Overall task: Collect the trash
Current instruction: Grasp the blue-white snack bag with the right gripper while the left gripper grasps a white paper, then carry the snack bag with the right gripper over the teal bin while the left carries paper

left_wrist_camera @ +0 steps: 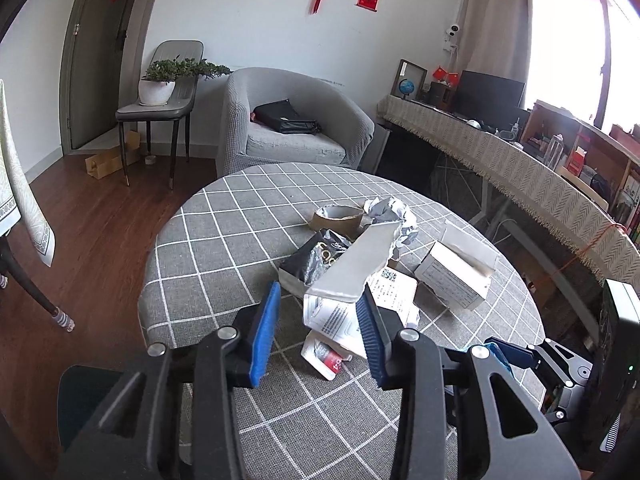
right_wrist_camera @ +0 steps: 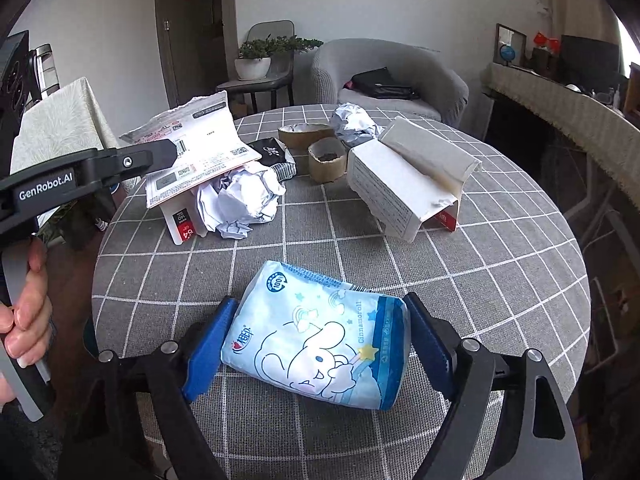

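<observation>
A heap of trash lies on the round grey checked table point(left_wrist_camera: 224, 248): a torn white carton point(left_wrist_camera: 352, 268), a black foil bag point(left_wrist_camera: 316, 256), crumpled paper point(left_wrist_camera: 394, 216), tape rolls point(left_wrist_camera: 338, 220) and a white box point(left_wrist_camera: 456, 276). My left gripper point(left_wrist_camera: 318, 300) is open, its blue pads either side of the torn carton's near edge; in the right wrist view its finger point(right_wrist_camera: 156, 156) reaches onto that carton point(right_wrist_camera: 192, 148). My right gripper point(right_wrist_camera: 320, 332) is shut on a light blue tissue pack point(right_wrist_camera: 320, 340), just above the table point(right_wrist_camera: 500, 280).
A grey armchair point(left_wrist_camera: 296, 120) with a black bag stands behind the table. A chair with a potted plant point(left_wrist_camera: 160, 84) is at the left. A long cloth-covered desk point(left_wrist_camera: 520, 168) runs along the right. More crumpled paper point(right_wrist_camera: 240, 200) lies by the carton.
</observation>
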### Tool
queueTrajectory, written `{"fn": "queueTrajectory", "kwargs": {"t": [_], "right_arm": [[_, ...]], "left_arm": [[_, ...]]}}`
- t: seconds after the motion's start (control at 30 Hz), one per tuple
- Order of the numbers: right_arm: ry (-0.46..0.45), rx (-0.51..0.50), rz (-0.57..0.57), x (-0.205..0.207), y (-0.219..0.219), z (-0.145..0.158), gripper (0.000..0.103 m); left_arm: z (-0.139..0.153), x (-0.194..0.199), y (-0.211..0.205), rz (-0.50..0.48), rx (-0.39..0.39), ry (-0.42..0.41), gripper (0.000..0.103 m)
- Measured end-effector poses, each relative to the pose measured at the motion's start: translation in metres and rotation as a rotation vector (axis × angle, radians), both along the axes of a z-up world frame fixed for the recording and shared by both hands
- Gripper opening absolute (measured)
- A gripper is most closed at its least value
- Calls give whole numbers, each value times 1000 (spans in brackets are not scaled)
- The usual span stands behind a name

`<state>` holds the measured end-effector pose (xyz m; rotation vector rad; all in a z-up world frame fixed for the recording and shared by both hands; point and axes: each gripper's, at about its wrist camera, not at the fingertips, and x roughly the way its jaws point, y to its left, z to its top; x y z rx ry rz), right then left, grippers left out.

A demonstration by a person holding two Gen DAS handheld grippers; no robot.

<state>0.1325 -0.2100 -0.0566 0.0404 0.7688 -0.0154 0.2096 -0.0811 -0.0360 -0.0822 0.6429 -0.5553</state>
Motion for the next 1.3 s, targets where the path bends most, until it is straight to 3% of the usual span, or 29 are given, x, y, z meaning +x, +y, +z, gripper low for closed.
{"fn": "queueTrajectory", "kwargs": {"t": [0.13,0.3,0.37,0.47,0.7,1.3], "right_arm": [[5,25,3,1,-1,1,80],[10,57,13,7,1,3,78],[10,63,15,8,3,3,78],[8,91,20,8,3,4,78],[-28,122,66,2,13,13,78],[-64,163,167,3,40,30,78]], "left_arm": [[2,1,-5,-1,27,-4,32],[6,1,-2,1,2,-6,21],[8,-1,-3,-10,22,-15,10],[11,-5,-4,-17,44,-23,3],[32,-20,2,23,68,-93,2],[44,-36,53,135,113,-109,2]]}}
